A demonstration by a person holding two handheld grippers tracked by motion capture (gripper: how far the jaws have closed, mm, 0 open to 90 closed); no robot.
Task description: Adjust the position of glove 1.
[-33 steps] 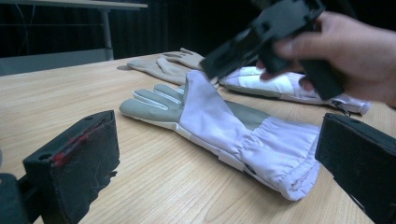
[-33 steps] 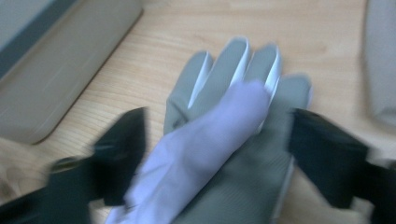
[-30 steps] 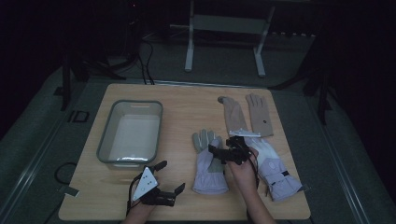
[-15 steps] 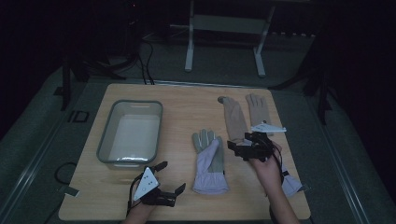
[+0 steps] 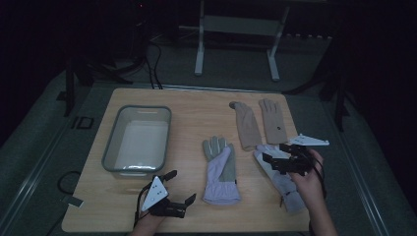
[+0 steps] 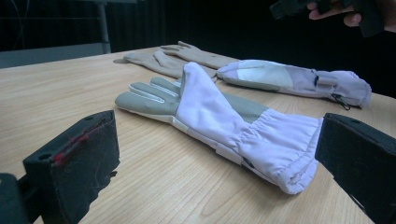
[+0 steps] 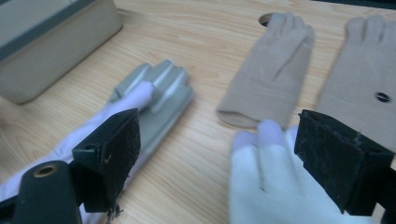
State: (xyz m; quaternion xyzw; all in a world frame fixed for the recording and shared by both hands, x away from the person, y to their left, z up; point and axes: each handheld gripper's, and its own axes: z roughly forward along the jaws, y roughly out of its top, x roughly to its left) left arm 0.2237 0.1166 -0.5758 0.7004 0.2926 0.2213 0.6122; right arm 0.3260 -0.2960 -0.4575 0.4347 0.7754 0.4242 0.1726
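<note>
The lavender glove (image 5: 280,179) on the right lies flat on the desk (image 5: 196,113), fingertips toward the far side, just near of the two beige gloves (image 5: 258,123). A second ago it lay partly over its mate in the middle of the desk, with the right tongs low on the pair; half a second ago it was off the desk, carried rightward. Now it rests apart from the other lavender glove (image 5: 221,172), with bare wood between them. The right tongs (image 5: 282,160) hover just above its finger end with jaws spread and nothing between them; in the right gripper view the pale fingertips (image 7: 261,135) sit below the gap, untouched as far as I can tell.

The left tongs (image 5: 169,189) rest at the near edge of the desk, left of the middle glove, jaws also spread and holding nothing. They have not shifted over the last second. The left gripper view looks across the grey-palmed glove (image 6: 219,121) toward its mate (image 6: 294,79) farther off.

The grey tub (image 5: 140,140) stands empty at the left, well apart from all four gloves.

My reading is that the pair has just been separated and the carried glove released, so both lavender gloves now lie singly and open to a clean grasp. If they are bound for the tub, neither has started that trip yet.
</note>
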